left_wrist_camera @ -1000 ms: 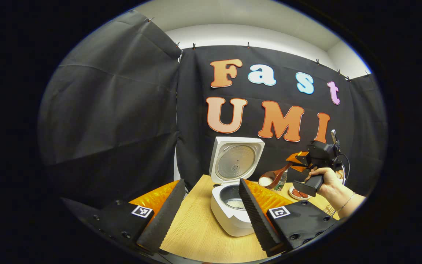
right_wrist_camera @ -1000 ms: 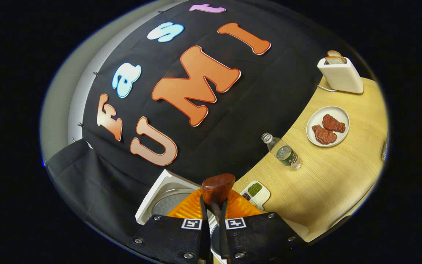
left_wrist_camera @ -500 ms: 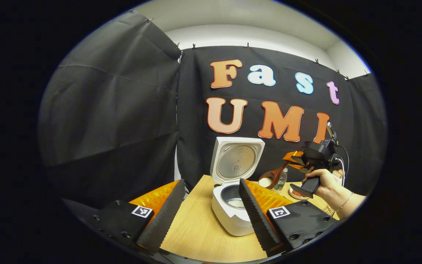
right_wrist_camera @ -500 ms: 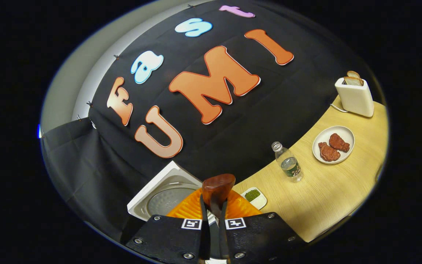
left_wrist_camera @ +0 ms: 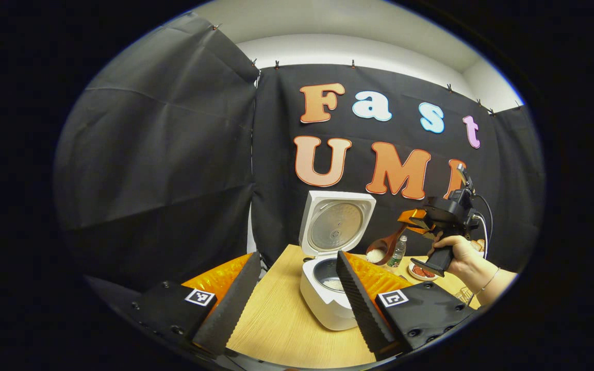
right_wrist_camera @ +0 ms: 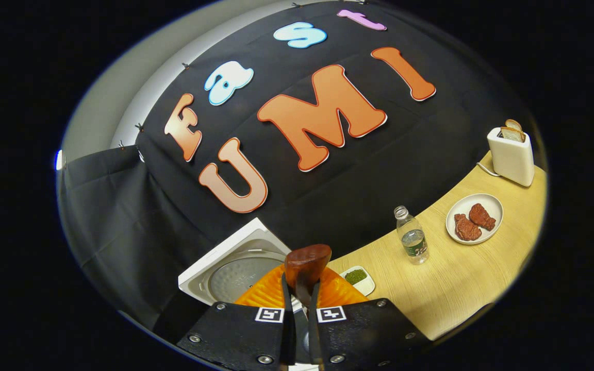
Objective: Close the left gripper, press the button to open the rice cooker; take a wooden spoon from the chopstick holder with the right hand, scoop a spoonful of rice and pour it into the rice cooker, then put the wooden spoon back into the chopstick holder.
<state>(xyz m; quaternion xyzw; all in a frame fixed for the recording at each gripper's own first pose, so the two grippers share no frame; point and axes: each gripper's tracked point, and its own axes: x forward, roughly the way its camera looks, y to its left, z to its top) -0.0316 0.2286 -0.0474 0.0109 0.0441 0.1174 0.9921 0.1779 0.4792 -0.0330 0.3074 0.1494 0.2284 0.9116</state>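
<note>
1. Left gripper view showed the left gripper (left_wrist_camera: pixel 289 293) low over the table (left_wrist_camera: pixel 286 330), its fingers spread wide with nothing between them.
2. Beyond them the cooker (left_wrist_camera: pixel 328 304) stood on the table, lid (left_wrist_camera: pixel 335 229) raised upright, some rice in the pot.
3. To its right a hand (left_wrist_camera: pixel 457 252) held the right gripper (left_wrist_camera: pixel 411 220), which carried the spoon (left_wrist_camera: pixel 382 250) in the air, white rice in its bowl, close beside the open lid.
4. Right gripper view showed that gripper's fingers (right_wrist_camera: pixel 286 304) pressed on the spoon's handle, the bowl's back facing the camera.
5. A bottle (right_wrist_camera: pixel 412 236), a plate (right_wrist_camera: pixel 490 203) of meat, a toaster (right_wrist_camera: pixel 511 154) and a small dish (right_wrist_camera: pixel 360 278) stood on the table.
</note>
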